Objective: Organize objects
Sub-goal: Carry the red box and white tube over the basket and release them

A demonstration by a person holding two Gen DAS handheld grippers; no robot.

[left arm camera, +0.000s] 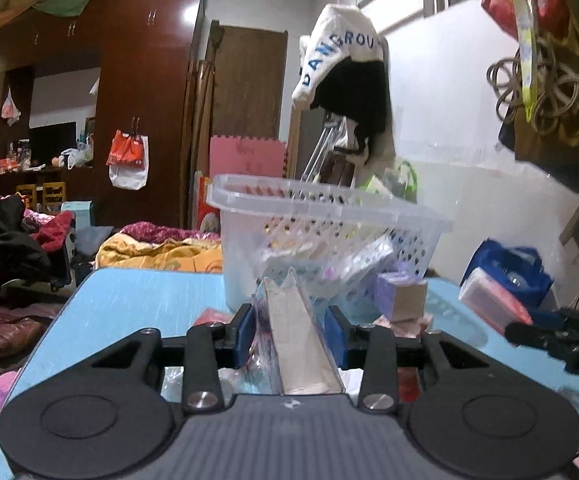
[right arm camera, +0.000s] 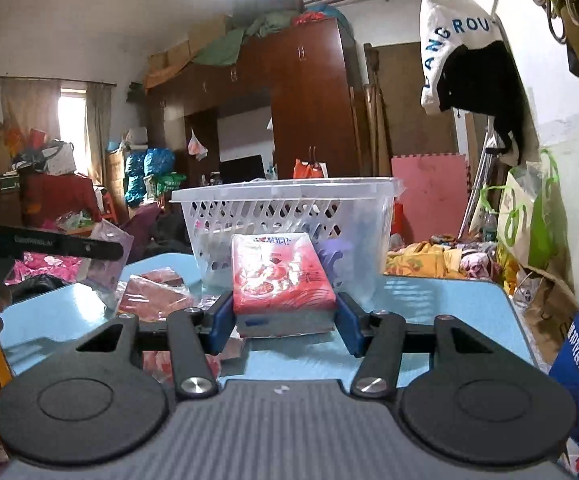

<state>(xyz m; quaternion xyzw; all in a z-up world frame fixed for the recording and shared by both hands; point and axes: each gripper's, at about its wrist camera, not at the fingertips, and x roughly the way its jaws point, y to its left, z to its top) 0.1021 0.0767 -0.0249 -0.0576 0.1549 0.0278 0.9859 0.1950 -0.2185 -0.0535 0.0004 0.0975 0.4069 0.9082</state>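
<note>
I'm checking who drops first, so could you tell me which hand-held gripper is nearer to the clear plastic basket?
Probably the left hand-held gripper: the clear plastic basket rises just past its fingertips. The right hand-held gripper, holding a red tissue pack, sits slightly farther back.

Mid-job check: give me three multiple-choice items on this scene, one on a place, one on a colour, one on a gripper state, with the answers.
1. The clear plastic basket stands:
A on the blue table
B on the floor
C on the bed

2. The tissue pack in the right hand-held gripper is:
A green
B red
C black

3. The left hand-held gripper is:
A open, empty
B out of view
C shut on a clear packet

Answers: A, its base rests on the table; B, red wrapper; C, both blue pads press the packet.
</note>
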